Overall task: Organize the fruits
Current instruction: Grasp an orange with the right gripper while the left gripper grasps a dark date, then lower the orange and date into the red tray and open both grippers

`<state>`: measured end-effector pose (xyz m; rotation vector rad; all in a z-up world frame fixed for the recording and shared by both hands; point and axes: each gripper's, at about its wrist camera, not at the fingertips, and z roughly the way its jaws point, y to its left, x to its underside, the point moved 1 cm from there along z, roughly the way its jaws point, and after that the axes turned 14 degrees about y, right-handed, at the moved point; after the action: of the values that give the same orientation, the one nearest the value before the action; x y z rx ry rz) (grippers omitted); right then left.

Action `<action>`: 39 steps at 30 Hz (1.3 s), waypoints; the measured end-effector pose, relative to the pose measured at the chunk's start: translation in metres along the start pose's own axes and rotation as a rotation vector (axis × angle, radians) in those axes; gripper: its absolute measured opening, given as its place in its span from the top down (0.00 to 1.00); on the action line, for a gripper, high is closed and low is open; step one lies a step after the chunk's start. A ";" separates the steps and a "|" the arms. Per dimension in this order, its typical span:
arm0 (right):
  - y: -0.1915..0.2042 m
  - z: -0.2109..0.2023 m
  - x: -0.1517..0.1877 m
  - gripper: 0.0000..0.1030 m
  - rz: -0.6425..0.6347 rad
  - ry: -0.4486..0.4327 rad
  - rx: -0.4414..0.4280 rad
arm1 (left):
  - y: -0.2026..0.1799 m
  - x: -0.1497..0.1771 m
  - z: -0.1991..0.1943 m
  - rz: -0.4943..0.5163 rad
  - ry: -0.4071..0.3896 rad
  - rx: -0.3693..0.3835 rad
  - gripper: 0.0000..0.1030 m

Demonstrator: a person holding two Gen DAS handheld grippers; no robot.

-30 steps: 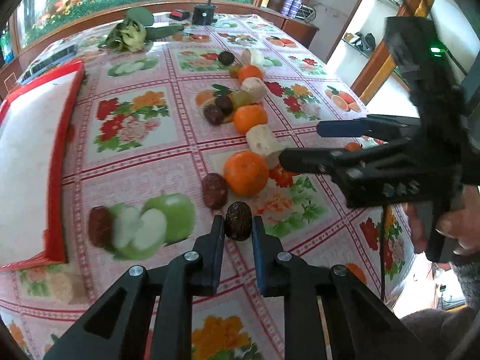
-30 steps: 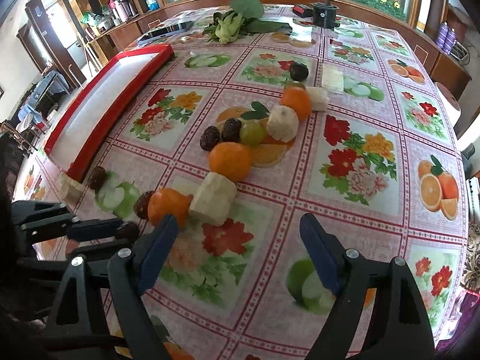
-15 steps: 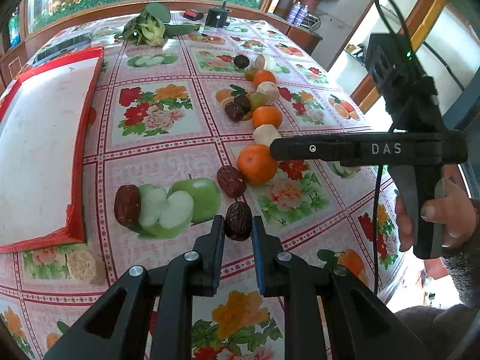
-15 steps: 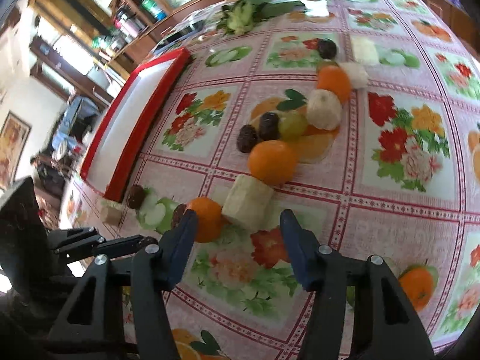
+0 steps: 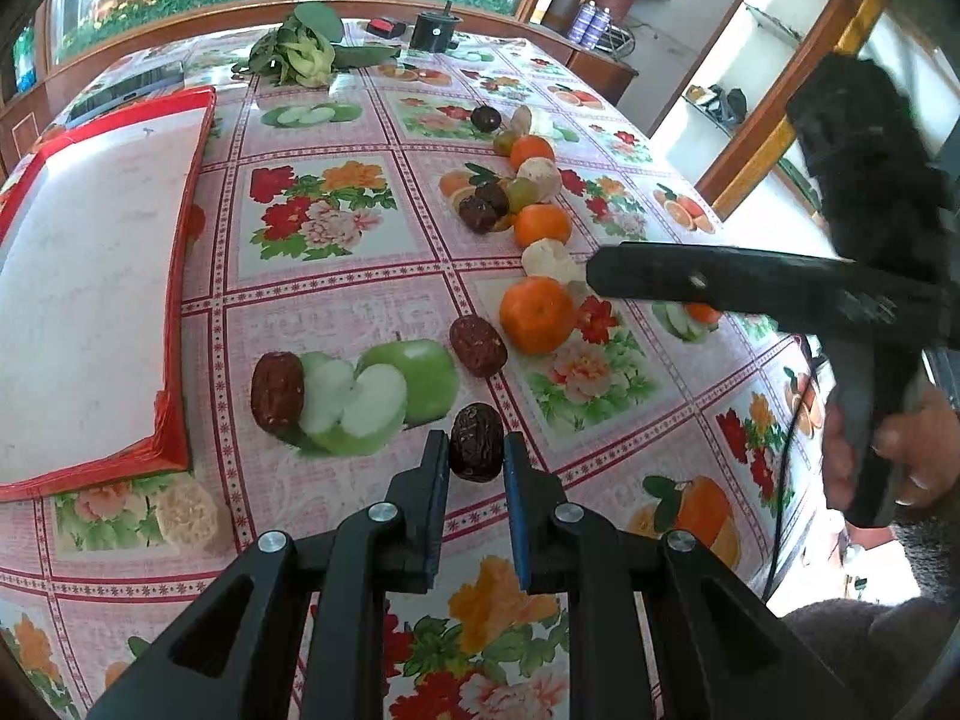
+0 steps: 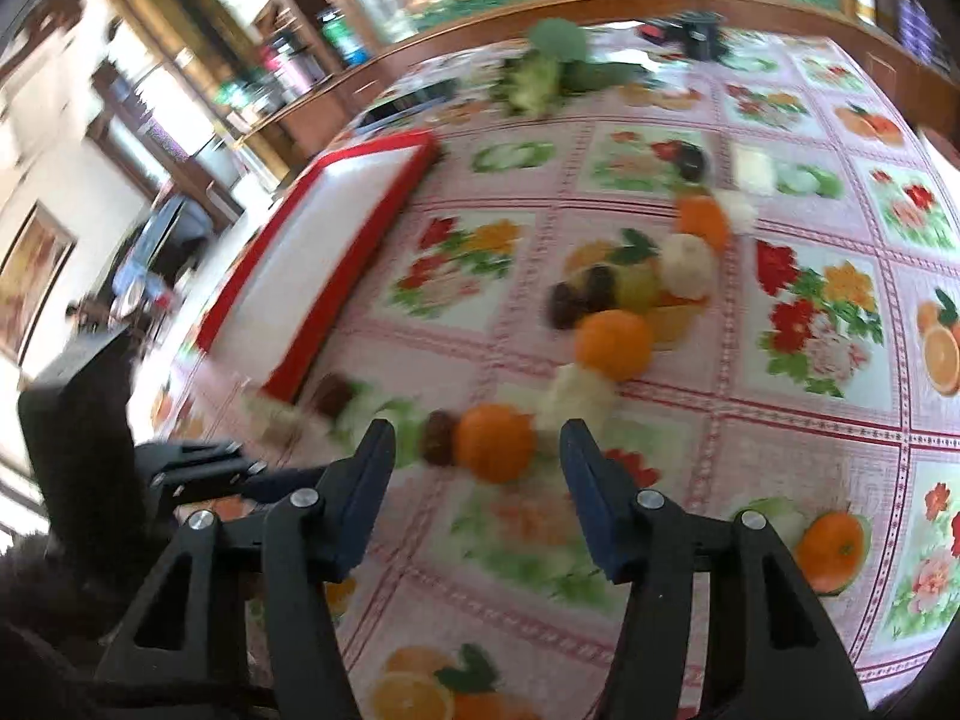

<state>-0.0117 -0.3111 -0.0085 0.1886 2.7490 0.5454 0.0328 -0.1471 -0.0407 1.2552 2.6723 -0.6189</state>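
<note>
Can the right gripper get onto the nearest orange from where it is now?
Probably yes. The right gripper is open, and the nearest orange sits just beyond the gap between its fingers. A date beside the orange might get bumped, though this view is blurred.

On the bench (image 5: pixel 336 306) a tray (image 5: pixel 90 276) lies at the left, with a row of fruit running away from the near edge to its right. Nearest is a date (image 5: pixel 476 441) between the left gripper's (image 5: pixel 476 459) jaws; just behind lie another date (image 5: pixel 478 345) and an orange (image 5: pixel 536 314), and a third date (image 5: pixel 277 383) lies further left. Greens (image 5: pixel 300 54) lie at the far end behind the tray, and the right gripper (image 6: pixel 477 468) hangs before the orange.
</note>
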 end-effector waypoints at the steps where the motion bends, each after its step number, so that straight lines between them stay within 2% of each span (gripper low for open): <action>1: 0.003 0.003 0.002 0.43 -0.008 0.013 -0.001 | 0.000 0.001 0.000 0.005 0.001 -0.001 0.84; 4: 0.000 0.021 0.005 0.43 0.012 0.072 -0.004 | 0.001 0.003 0.001 0.012 0.011 -0.001 0.84; 6: -0.006 0.028 0.003 0.43 0.030 0.082 -0.002 | 0.002 0.006 0.001 0.010 0.018 0.004 0.84; 10: -0.015 0.034 -0.013 0.43 0.023 0.059 0.052 | 0.005 0.008 0.003 0.002 0.031 0.015 0.84; 13: -0.019 0.044 -0.016 0.43 0.022 0.100 0.088 | 0.006 0.009 0.001 -0.002 0.029 0.016 0.84; 15: -0.011 0.047 -0.011 0.50 -0.023 0.103 0.118 | 0.008 0.011 -0.001 -0.009 0.024 0.024 0.84; 17: -0.005 0.049 -0.009 0.63 -0.060 0.094 0.149 | 0.010 0.010 -0.001 -0.017 0.023 0.028 0.84; 24: -0.004 0.033 -0.008 0.63 -0.047 0.066 0.147 | 0.009 0.006 -0.002 -0.024 0.017 0.029 0.84; 28: 0.010 0.017 -0.010 0.63 -0.078 0.044 0.150 | 0.005 0.002 -0.010 -0.013 -0.003 0.030 0.84; 33: 0.036 0.015 -0.031 0.63 -0.131 0.042 0.126 | 0.007 -0.004 -0.030 -0.010 -0.049 0.016 0.84; 39: 0.087 0.036 -0.070 0.63 -0.237 0.058 0.096 | 0.043 -0.009 -0.058 -0.081 -0.098 -0.055 0.84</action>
<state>0.0715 -0.2322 0.0149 -0.1314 2.8022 0.3612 0.0747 -0.1048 0.0008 1.0791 2.6512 -0.5970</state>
